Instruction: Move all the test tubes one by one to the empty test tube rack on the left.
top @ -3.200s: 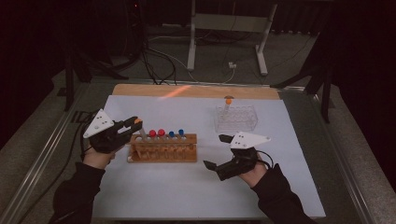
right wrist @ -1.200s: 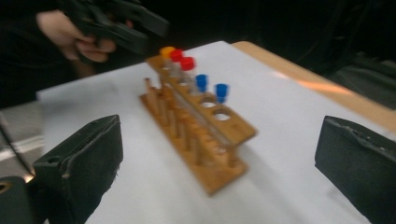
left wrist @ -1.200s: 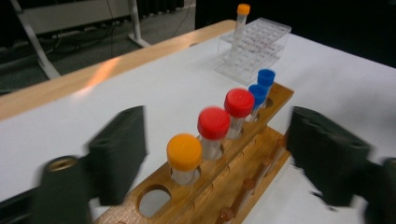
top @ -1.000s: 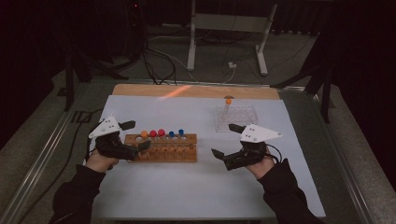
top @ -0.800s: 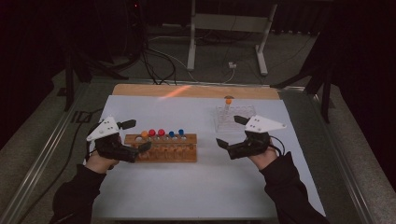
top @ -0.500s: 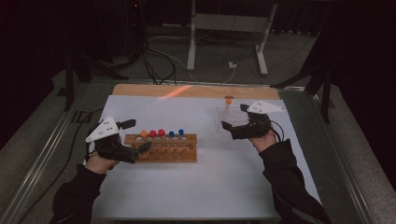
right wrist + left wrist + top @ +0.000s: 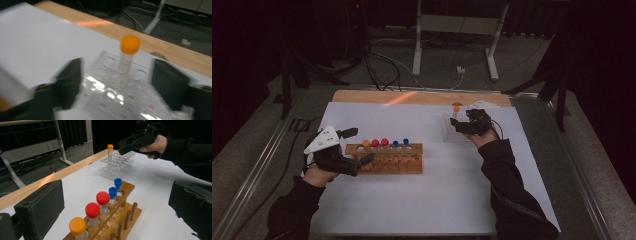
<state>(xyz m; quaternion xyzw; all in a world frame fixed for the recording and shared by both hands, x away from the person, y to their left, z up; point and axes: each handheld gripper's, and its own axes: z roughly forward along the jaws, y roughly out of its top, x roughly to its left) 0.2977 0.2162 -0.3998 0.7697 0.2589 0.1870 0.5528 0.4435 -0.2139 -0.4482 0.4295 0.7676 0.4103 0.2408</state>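
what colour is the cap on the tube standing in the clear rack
Orange. The cap on the tube in the clear rack shows best in the right gripper view.

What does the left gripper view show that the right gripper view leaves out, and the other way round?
Left gripper view: the wooden rack of capped tubes, orange, red and blue, plus the right gripper reaching in from the far side. Right gripper view: red marks beside the holes of the clear rack, and its own jaws, which have just been closing, flanking the orange-capped tube without touching it. Shared: the clear rack, that tube, the white table.
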